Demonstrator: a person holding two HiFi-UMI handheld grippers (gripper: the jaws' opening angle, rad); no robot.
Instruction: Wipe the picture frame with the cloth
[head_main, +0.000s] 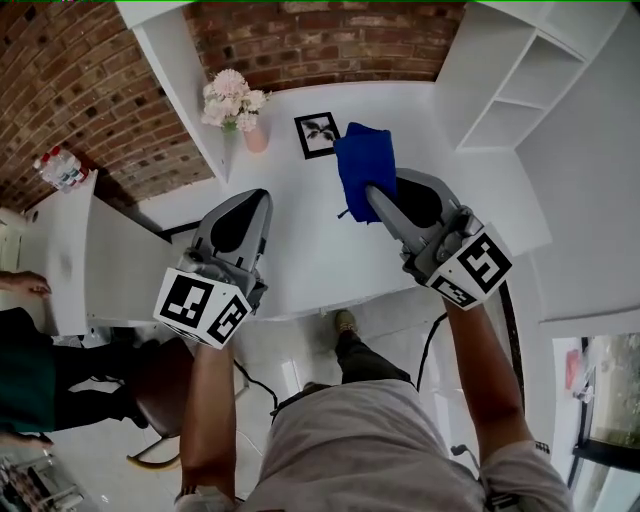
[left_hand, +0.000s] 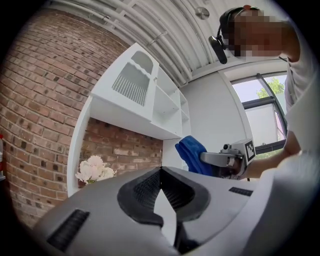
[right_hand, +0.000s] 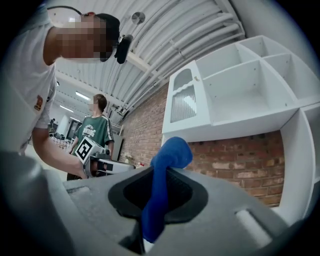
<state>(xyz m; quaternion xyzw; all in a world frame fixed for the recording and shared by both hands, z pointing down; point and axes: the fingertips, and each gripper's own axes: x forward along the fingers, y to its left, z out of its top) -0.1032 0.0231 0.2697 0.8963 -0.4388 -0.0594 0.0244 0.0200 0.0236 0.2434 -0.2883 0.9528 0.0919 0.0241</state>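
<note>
1. The right gripper (head_main: 372, 190) has its jaws clamped on the blue cloth (head_main: 362, 160). The cloth sticks up past the tips.
2. The left gripper (head_main: 264, 194) has its jaws pressed together with nothing in them.
3. The frame (head_main: 317, 134) is on the white table (head_main: 330, 255) near the brick wall, just left of the cloth in the head view. I cannot tell if they touch.
4. The frame could slide or tip if the cloth pushes hard, since nothing holds it.
5. The flowers (head_main: 233, 98) are near the frame. A wide swipe could knock them over.
6. The cloth could slip out if it snags on the frame's edge.
</note>
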